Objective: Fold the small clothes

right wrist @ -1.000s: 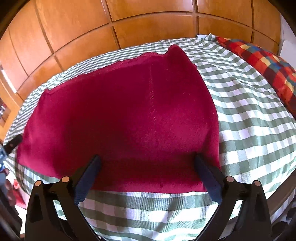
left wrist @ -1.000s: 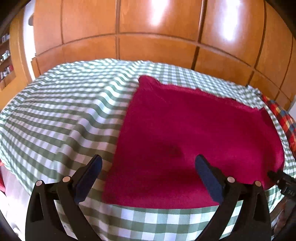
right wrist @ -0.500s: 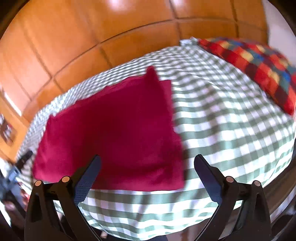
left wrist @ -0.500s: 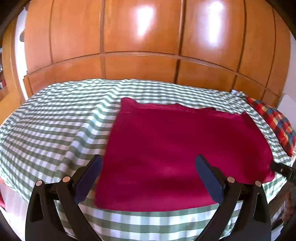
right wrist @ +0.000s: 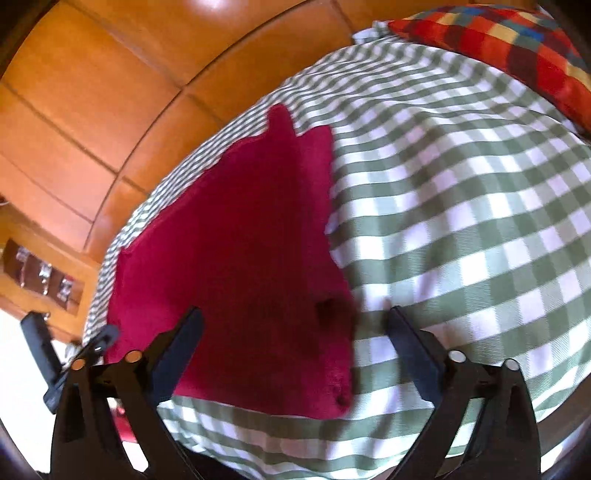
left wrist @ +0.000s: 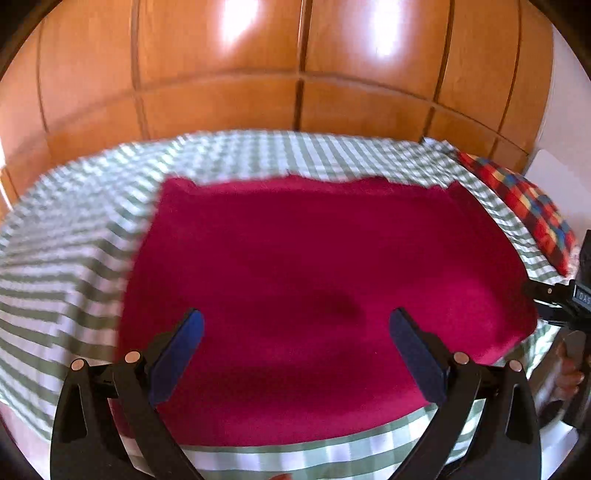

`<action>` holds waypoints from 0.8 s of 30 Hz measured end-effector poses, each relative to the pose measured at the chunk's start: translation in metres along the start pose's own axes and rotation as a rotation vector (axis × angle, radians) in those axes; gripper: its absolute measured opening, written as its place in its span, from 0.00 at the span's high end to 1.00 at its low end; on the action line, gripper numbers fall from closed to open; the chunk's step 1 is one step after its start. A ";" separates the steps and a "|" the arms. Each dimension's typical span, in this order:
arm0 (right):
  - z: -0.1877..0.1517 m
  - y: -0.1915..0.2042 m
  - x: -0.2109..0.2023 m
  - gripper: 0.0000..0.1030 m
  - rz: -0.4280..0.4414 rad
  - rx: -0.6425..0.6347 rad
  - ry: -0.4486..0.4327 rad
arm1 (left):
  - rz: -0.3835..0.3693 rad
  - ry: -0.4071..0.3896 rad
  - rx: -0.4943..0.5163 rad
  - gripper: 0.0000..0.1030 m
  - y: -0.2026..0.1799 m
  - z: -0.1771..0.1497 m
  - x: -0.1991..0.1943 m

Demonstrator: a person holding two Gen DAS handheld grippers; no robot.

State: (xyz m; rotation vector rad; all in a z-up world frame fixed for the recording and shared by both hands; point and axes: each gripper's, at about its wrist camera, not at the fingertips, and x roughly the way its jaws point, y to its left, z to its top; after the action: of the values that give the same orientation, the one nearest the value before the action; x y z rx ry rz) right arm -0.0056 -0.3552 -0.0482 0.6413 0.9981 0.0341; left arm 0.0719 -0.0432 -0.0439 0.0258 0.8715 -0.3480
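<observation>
Red cloth flat on bed, long axis left-right. I hold left gripper over near edge, right gripper straddling right edge near front corner; both jaws wide apart, empty.

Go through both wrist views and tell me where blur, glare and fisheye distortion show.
Left wrist view: motion blur smears the checked bedspread and the far edge of the red cloth; two bright glare patches sit on the wooden wardrobe doors. Right wrist view: the cloth's near-right edge is smeared, the plaid pillow soft, and the fisheye bulges the bed into a dome.
</observation>
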 end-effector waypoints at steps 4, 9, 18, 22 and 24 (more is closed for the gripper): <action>-0.002 0.003 0.009 0.55 0.001 -0.007 0.019 | -0.067 0.040 -0.080 0.02 0.012 -0.005 0.014; 0.001 0.014 0.010 0.70 0.023 0.001 0.020 | -0.070 0.049 -0.050 0.02 0.011 -0.004 0.014; 0.020 0.102 -0.025 0.76 0.132 -0.168 -0.065 | -0.056 -0.005 -0.189 0.03 0.056 0.000 -0.014; 0.030 0.172 -0.014 0.78 0.202 -0.288 -0.055 | -0.051 -0.053 -0.263 0.06 0.092 0.003 -0.031; 0.030 0.206 -0.001 0.79 0.231 -0.342 -0.032 | -0.061 -0.062 -0.296 0.18 0.108 0.004 -0.036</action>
State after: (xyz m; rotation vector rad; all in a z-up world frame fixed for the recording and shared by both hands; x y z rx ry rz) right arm 0.0705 -0.2019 0.0701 0.4376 0.8568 0.3894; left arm 0.0876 0.0681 -0.0269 -0.2846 0.8567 -0.2728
